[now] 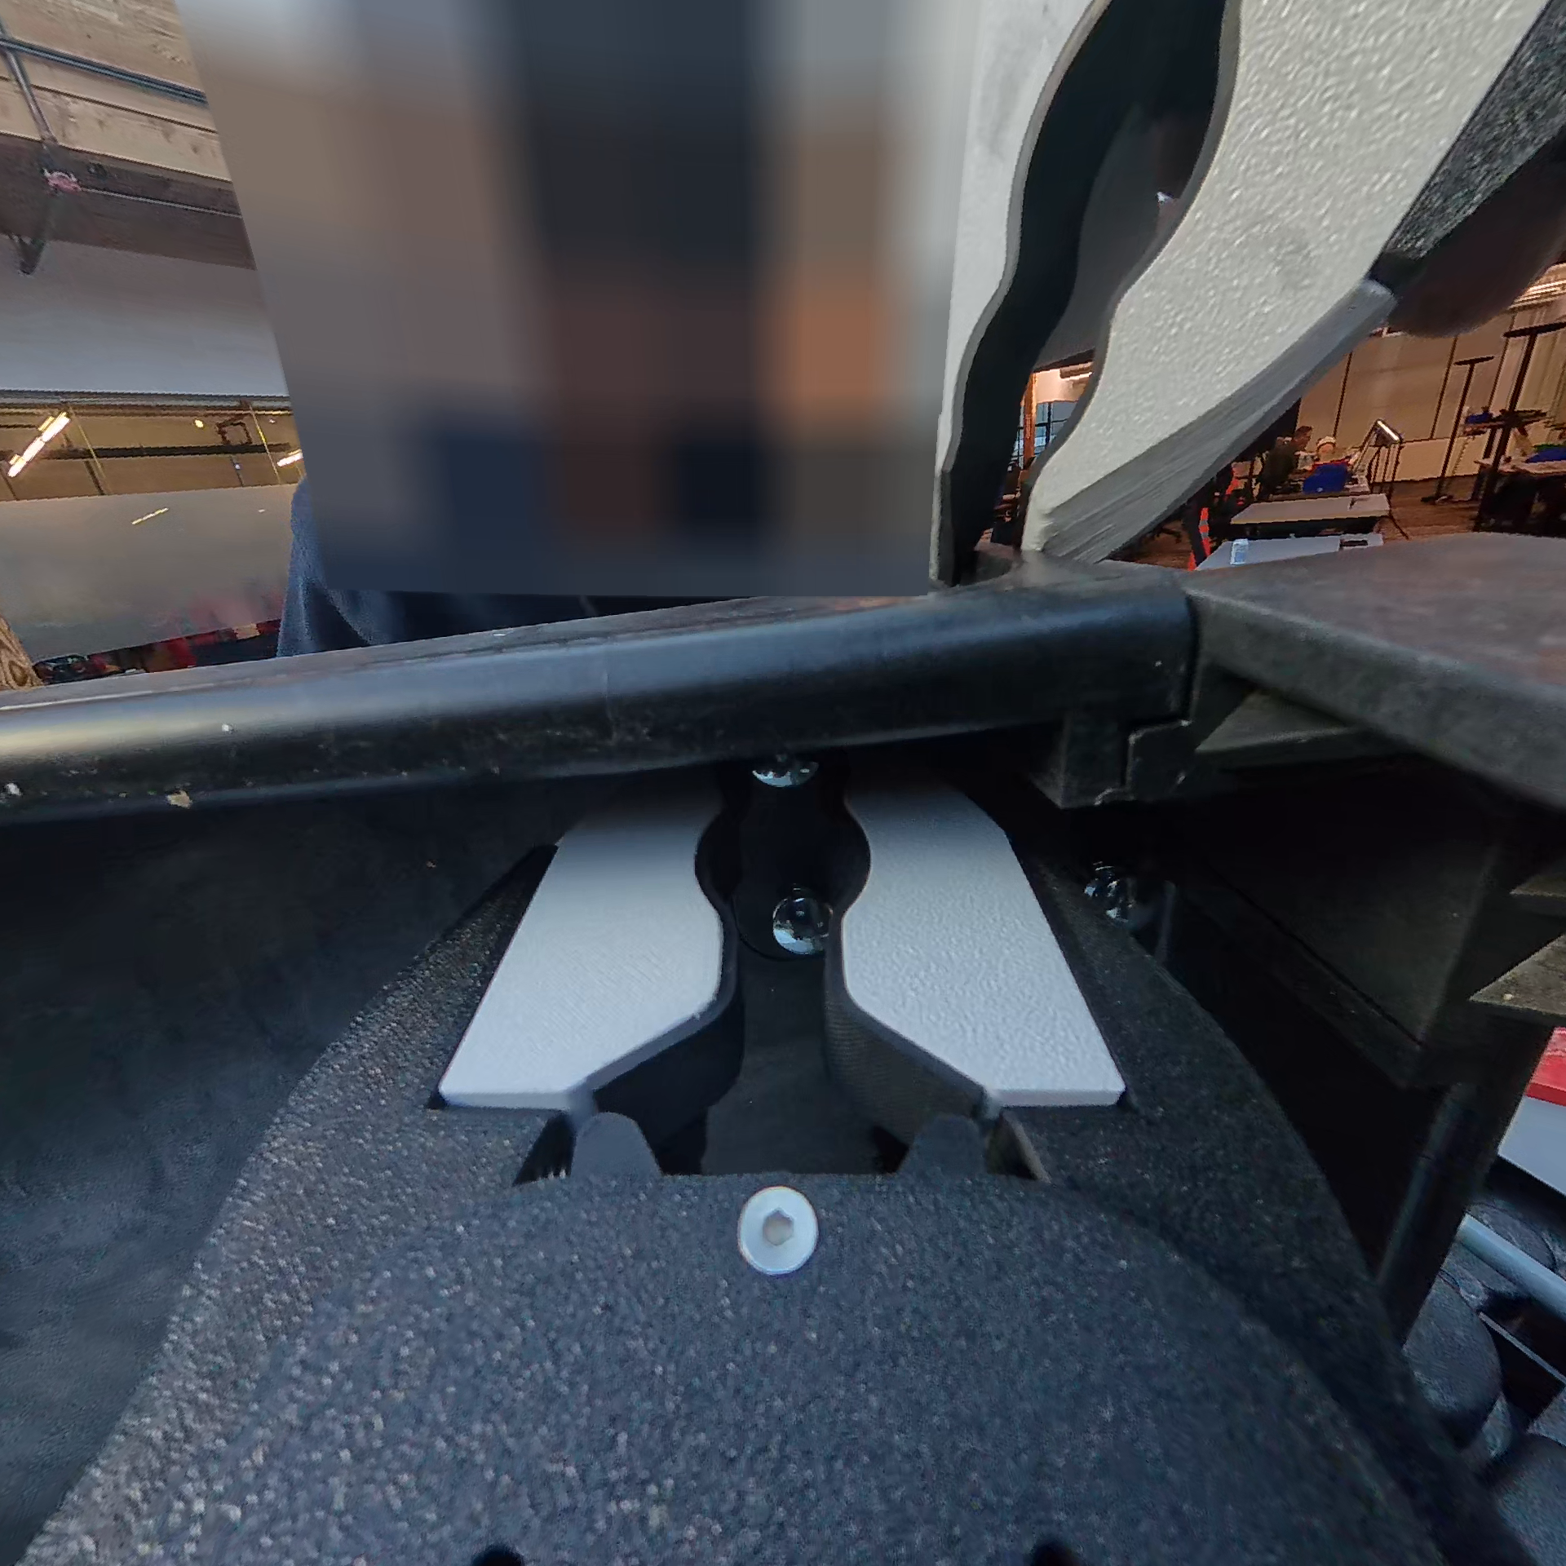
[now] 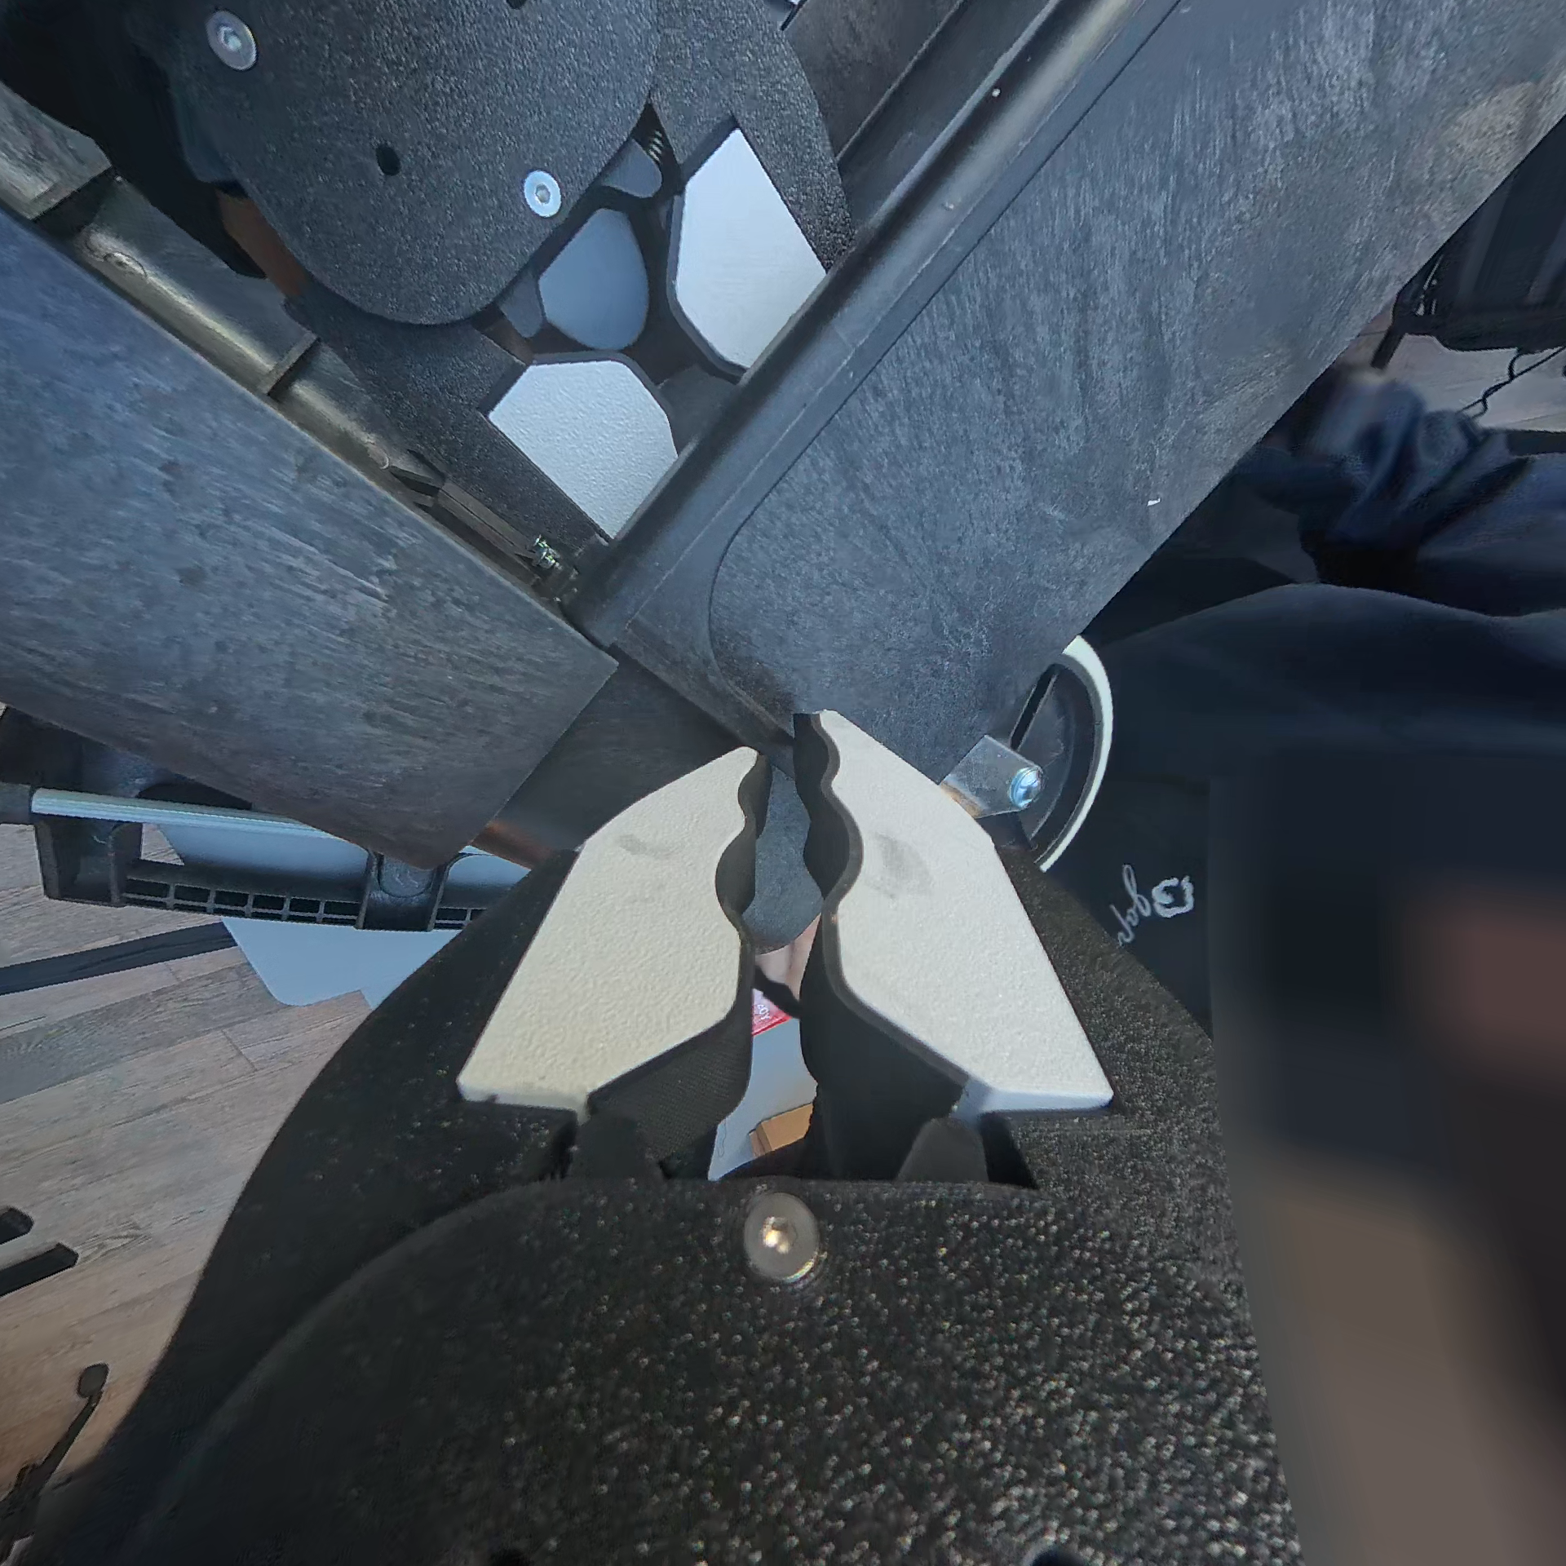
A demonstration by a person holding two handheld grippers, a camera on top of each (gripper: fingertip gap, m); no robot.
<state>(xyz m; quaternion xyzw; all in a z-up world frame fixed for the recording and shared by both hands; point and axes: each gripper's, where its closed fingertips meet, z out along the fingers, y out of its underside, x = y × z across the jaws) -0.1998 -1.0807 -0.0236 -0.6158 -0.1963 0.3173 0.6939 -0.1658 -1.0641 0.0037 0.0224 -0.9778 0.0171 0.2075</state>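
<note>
My left gripper (image 1: 784, 805) reaches under a black tube frame (image 1: 593, 678), its white fingers (image 1: 610, 941) closed around a black bracket (image 1: 788, 856) that carries a shiny screw. My right gripper (image 2: 801, 746) is nearly closed on a dark grey tab (image 2: 784, 885) at the corner of a black panel (image 2: 1059, 381). The right gripper also shows in the left wrist view (image 1: 991, 555), pinching the frame's top edge from above. The left gripper shows in the right wrist view (image 2: 703, 373), behind the frame bar.
A second dark panel (image 2: 254, 551) meets the first at a black bar. A white-rimmed wheel (image 2: 1089, 763) and a metal angle bracket (image 2: 991, 775) sit right of the fingertips. A person in dark clothing (image 2: 1356, 763) is close by. There is wood floor (image 2: 127, 1059) at the lower left. My hands' fingertips stand some 5 centimeters from each other.
</note>
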